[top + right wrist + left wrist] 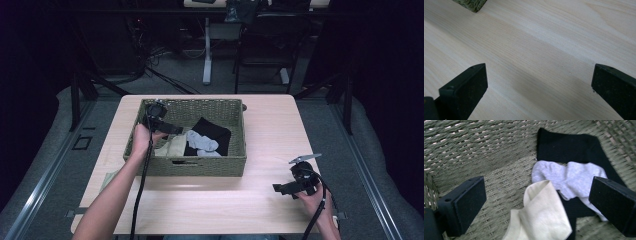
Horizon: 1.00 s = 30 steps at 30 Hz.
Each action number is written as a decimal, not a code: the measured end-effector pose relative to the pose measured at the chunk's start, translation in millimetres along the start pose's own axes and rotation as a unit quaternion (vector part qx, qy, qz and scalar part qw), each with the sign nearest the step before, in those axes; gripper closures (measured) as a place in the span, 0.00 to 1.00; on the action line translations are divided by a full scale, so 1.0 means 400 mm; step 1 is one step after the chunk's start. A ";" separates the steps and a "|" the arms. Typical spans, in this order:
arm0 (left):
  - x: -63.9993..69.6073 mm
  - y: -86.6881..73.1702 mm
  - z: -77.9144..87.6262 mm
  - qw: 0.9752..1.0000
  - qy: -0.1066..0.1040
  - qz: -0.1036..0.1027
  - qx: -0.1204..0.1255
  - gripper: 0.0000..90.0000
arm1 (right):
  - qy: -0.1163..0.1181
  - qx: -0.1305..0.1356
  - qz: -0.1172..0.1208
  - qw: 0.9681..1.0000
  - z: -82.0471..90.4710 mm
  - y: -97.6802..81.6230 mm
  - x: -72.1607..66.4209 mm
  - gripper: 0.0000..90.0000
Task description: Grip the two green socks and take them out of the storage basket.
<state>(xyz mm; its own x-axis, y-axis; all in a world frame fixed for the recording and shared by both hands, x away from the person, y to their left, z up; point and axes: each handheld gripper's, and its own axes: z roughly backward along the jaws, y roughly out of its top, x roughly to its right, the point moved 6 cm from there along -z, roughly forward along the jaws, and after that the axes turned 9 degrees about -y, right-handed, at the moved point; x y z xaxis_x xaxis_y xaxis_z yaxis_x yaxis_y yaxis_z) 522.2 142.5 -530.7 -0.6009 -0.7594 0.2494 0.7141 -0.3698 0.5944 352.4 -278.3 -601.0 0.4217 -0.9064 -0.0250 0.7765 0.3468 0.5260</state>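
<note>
Both tools gape wide, empty: right tool above table, left tool over basket.

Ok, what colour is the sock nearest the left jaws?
Cream sock, clearest in the left gripper view.
</note>
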 end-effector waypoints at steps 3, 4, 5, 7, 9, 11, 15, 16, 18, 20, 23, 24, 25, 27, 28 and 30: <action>-0.004 0.005 -0.020 1.000 -0.006 -0.005 -0.006 0.01 | 0.001 0.000 0.001 1.000 0.000 0.000 0.000 0.00; -0.004 0.007 -0.027 1.000 -0.008 -0.005 -0.008 0.02 | 0.001 0.000 0.001 1.000 0.000 0.000 0.000 0.00; -0.003 0.007 -0.034 1.000 -0.013 -0.008 -0.011 0.02 | 0.002 0.000 0.001 1.000 0.000 0.000 0.000 0.00; -0.002 0.008 -0.048 1.000 -0.017 -0.015 -0.018 0.03 | 0.002 0.000 0.002 1.000 0.000 0.000 0.000 0.00; 0.000 0.008 -0.063 0.999 -0.020 -0.018 -0.026 0.03 | 0.000 0.006 -0.007 1.000 -0.001 0.001 -0.002 0.00; 0.000 0.006 -0.075 0.999 -0.021 -0.021 -0.039 0.05 | 0.003 0.001 -0.001 1.000 0.001 0.000 0.001 0.00; 0.002 0.005 -0.094 0.998 -0.023 -0.027 -0.058 0.12 | 0.002 0.002 -0.001 1.000 0.000 0.000 0.001 0.00; 0.003 0.005 -0.099 0.997 -0.024 -0.029 -0.063 0.15 | 0.001 0.001 -0.001 1.000 0.000 0.000 0.000 0.00; 0.003 0.005 -0.109 0.997 -0.023 -0.029 -0.069 0.19 | 0.001 0.000 0.002 1.000 -0.001 0.001 0.000 0.00; 0.004 0.003 -0.118 0.996 -0.025 -0.029 -0.078 0.23 | 0.000 -0.001 0.003 1.000 0.000 0.000 0.000 0.00; 0.004 0.001 -0.129 0.995 -0.029 -0.029 -0.090 0.32 | 0.003 0.002 -0.001 1.000 0.002 0.000 0.000 0.00; 0.003 0.001 -0.131 0.995 -0.032 -0.030 -0.092 0.32 | 0.003 0.002 -0.002 1.000 0.001 0.000 0.000 0.00; 0.004 0.000 -0.134 0.995 -0.036 -0.025 -0.094 0.37 | 0.002 0.007 -0.008 1.000 -0.001 0.001 -0.001 0.00; 0.003 -0.006 -0.142 0.993 -0.032 -0.023 -0.111 0.51 | 0.001 0.002 0.001 1.000 0.001 0.001 0.000 0.00; 0.003 -0.009 -0.146 0.992 -0.037 -0.026 -0.119 0.54 | 0.001 0.001 0.002 1.000 0.001 0.001 0.000 0.00; 0.005 -0.013 -0.152 0.991 -0.038 -0.024 -0.129 0.61 | 0.001 0.001 0.003 1.000 0.001 0.001 0.000 0.00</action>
<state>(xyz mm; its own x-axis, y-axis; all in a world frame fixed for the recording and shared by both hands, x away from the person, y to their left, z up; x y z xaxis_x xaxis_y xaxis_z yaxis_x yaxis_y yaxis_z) 539.1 110.3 -579.7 -0.6554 -0.6982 0.2881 0.7455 -0.5367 0.3952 352.5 -278.2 -600.4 0.4264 -0.9042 -0.0235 0.7730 0.3508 0.5286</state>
